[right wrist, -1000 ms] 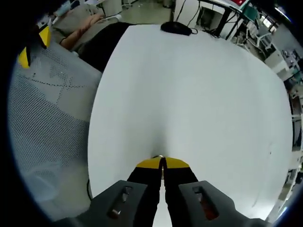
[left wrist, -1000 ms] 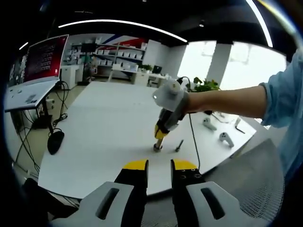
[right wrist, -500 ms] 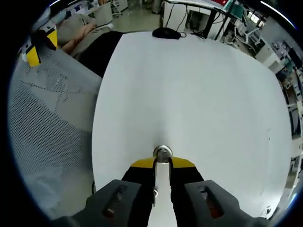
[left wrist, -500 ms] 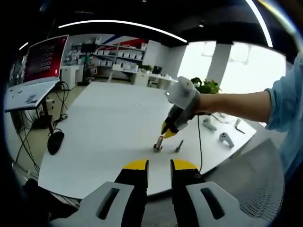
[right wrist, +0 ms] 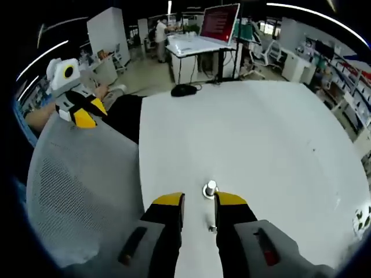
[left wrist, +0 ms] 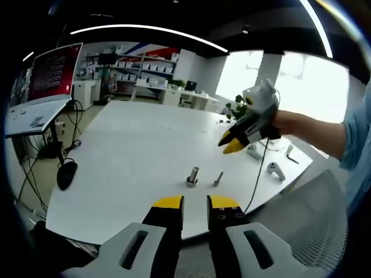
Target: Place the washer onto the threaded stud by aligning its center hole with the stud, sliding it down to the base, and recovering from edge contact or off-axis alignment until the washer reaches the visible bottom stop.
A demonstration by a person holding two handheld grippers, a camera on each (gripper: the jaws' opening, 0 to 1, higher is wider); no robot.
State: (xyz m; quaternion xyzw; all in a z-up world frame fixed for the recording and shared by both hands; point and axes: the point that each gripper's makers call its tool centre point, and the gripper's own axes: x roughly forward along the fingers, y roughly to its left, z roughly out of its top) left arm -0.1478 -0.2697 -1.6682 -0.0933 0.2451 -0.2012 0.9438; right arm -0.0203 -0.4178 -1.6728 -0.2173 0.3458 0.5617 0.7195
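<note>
A short metal threaded stud [left wrist: 192, 175] stands upright on the white table [left wrist: 127, 156]. A ring that looks like the washer [right wrist: 209, 193] lies around its foot. My right gripper [right wrist: 199, 200] is open and empty, its yellow tips just short of the stud [right wrist: 210, 187]. In the left gripper view that right gripper [left wrist: 231, 145] hangs in the air above and right of the stud, held by a hand. My left gripper [left wrist: 195, 203] is open and empty, back at the table's near edge. The left gripper [right wrist: 87, 117] also shows over the chair.
A loose bolt [left wrist: 218, 179] lies just right of the stud. A black mouse [left wrist: 65, 175] sits at the table's left edge, white handheld controllers [left wrist: 277, 169] and a cable [left wrist: 255, 182] at the right. A grey mesh chair [right wrist: 75, 191] stands against the near edge.
My right gripper opened, let go at the stud and lifted away up and to the right. The stud now stands free with the ring at its foot. My left gripper stayed put.
</note>
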